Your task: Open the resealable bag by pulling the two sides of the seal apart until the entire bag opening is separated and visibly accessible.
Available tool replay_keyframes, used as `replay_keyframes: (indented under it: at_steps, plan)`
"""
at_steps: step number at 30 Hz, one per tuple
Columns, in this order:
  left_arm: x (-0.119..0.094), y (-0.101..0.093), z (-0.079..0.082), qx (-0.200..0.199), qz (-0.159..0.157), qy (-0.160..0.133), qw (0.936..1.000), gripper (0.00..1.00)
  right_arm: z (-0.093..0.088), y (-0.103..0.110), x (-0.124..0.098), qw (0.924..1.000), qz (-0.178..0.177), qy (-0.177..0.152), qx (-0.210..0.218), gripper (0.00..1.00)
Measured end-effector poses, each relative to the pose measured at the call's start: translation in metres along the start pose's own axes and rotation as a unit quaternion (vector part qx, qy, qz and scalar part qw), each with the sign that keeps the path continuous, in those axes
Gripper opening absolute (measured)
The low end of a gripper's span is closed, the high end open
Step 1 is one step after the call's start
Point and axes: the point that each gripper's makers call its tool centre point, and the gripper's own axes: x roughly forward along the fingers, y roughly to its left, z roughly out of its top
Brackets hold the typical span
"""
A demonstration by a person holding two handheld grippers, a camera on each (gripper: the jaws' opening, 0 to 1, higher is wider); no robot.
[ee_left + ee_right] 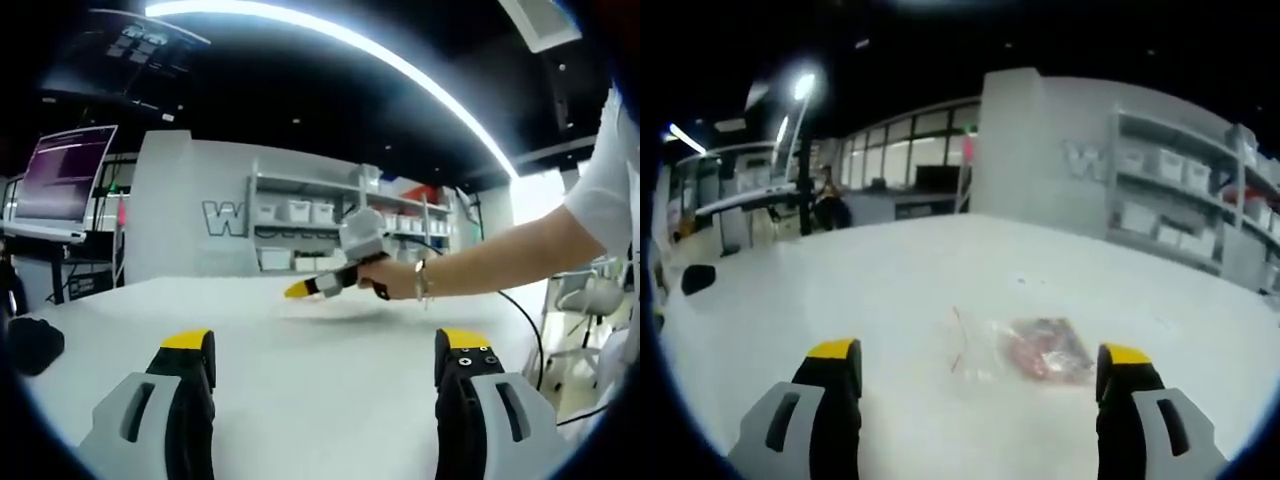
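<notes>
Resealable bag flat on surface, just ahead between right gripper jaws (spread apart); left gripper likewise apart, farther.

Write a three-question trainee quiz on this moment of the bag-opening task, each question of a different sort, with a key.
1. True or false: the right gripper is clamped on the resealable bag.
2. In the right gripper view, the bag lies A) flat on the white table B) on a shelf C) in a person's hand.
3. Fill in: the left gripper has its jaws ____.

Key: 1 false, both jaws stand apart; 2 A; 3 open.
</notes>
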Motion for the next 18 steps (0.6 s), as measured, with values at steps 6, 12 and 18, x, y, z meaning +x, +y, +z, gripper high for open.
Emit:
replay_keyframes:
  at_steps: [6, 12, 18]
  plan:
    - [0.0, 0.0, 0.0, 0.0, 0.001, 0.001, 1.0, 0.89, 0.001, 0.002, -0.004, 1.0, 0.003, -0.004, 0.001, 1.0]
    - [0.001, 0.0, 0.0, 0.0, 0.002, 0.0, 1.0, 0.89, -0.002, 0.004, -0.009, 1.0, 0.004, -0.004, 0.006, 0.99]
    - [0.001, -0.001, 0.001, 0.001, 0.002, 0.0, 1.0, 0.89, -0.002, 0.003, -0.014, 0.9999, 0.004, -0.006, 0.009, 0.99]
